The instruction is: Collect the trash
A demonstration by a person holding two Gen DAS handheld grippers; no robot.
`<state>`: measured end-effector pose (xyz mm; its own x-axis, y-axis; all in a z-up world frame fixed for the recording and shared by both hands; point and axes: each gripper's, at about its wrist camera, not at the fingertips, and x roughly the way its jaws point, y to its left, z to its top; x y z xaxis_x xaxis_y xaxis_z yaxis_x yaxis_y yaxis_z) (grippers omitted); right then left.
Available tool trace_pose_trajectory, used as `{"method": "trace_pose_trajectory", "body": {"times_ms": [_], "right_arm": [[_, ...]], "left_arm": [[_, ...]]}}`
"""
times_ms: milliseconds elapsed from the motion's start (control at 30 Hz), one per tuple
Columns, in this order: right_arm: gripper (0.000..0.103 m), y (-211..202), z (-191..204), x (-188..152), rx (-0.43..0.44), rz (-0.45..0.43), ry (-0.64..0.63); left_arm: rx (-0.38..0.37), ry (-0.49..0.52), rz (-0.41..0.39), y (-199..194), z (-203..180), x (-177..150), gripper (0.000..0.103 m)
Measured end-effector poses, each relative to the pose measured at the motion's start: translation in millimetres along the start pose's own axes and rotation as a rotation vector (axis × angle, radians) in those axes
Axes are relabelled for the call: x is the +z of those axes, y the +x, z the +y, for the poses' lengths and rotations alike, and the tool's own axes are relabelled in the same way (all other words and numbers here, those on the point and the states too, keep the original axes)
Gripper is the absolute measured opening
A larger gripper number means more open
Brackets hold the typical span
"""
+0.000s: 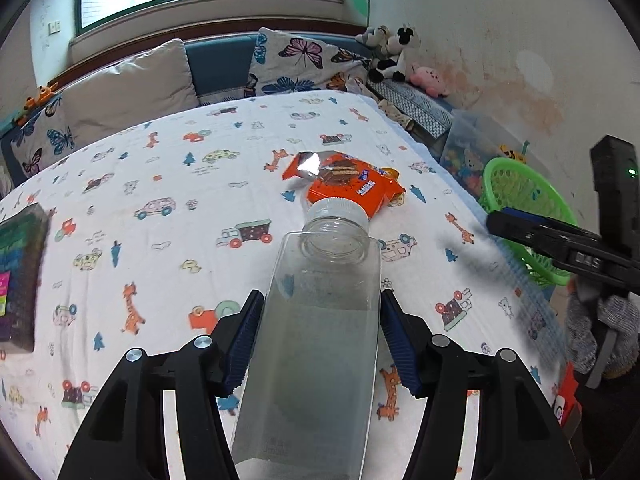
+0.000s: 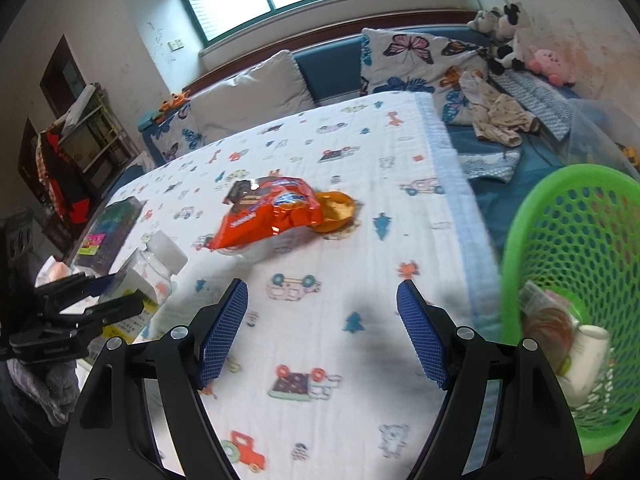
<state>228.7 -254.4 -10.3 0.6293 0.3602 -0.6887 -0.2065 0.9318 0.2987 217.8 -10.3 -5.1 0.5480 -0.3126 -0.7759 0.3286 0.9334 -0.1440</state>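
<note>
My left gripper (image 1: 322, 308) is shut on a clear square plastic bottle (image 1: 320, 320) with a white cap, held above the bed; it shows at the left of the right wrist view (image 2: 148, 276). An orange snack wrapper (image 1: 344, 184) lies on the patterned sheet ahead; in the right wrist view (image 2: 268, 216) an orange round piece (image 2: 338, 210) lies against it. My right gripper (image 2: 322, 300) is open and empty above the sheet, left of a green mesh basket (image 2: 568, 232) that holds trash. The basket also shows at the right of the left wrist view (image 1: 520, 192).
A dark book-like box (image 2: 110, 228) lies at the bed's left edge. Pillows (image 1: 132, 84) and plush toys (image 1: 396, 56) line the far side. A clear storage bin (image 1: 468, 152) stands behind the basket. Folded cloths (image 2: 504, 120) lie on the blue surface to the right.
</note>
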Motion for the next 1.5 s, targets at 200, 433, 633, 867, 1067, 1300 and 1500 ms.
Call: {"method": "trace_pose_trajectory", "body": {"times_ms": [200,433,633,867,1067,1300,1500], "right_arm": [[0.077,20.7,6.1,11.5,0.129,0.039,0.104],[0.074,53.8,-0.3,24.0,0.306,0.087,0.325],[0.071,75.8,-8.2,31.2,0.329,0.094,0.437],[0.062,99.0,-18.7,34.0,0.36,0.097,0.558],[0.04,103.4,-22.6,33.9,0.376,0.094,0.578],[0.031,85.6,-17.8,35.5,0.352,0.066,0.51],[0.028,56.9,-23.0,31.9,0.368,0.027,0.486]], "left_arm": [[0.0,-0.028,-0.011,-8.0,9.4,-6.2,0.057],[-0.005,-0.042,-0.021,-13.4,16.0,-10.3,0.057],[-0.011,-0.047,-0.027,-14.9,20.2,-11.6,0.057],[-0.019,-0.057,-0.02,-10.7,22.2,-13.8,0.057],[-0.017,-0.065,-0.016,-8.9,25.8,-14.3,0.057],[-0.018,-0.073,-0.023,-10.7,26.2,-14.2,0.057],[-0.03,-0.054,-0.041,-16.7,17.1,-10.0,0.057]]}}
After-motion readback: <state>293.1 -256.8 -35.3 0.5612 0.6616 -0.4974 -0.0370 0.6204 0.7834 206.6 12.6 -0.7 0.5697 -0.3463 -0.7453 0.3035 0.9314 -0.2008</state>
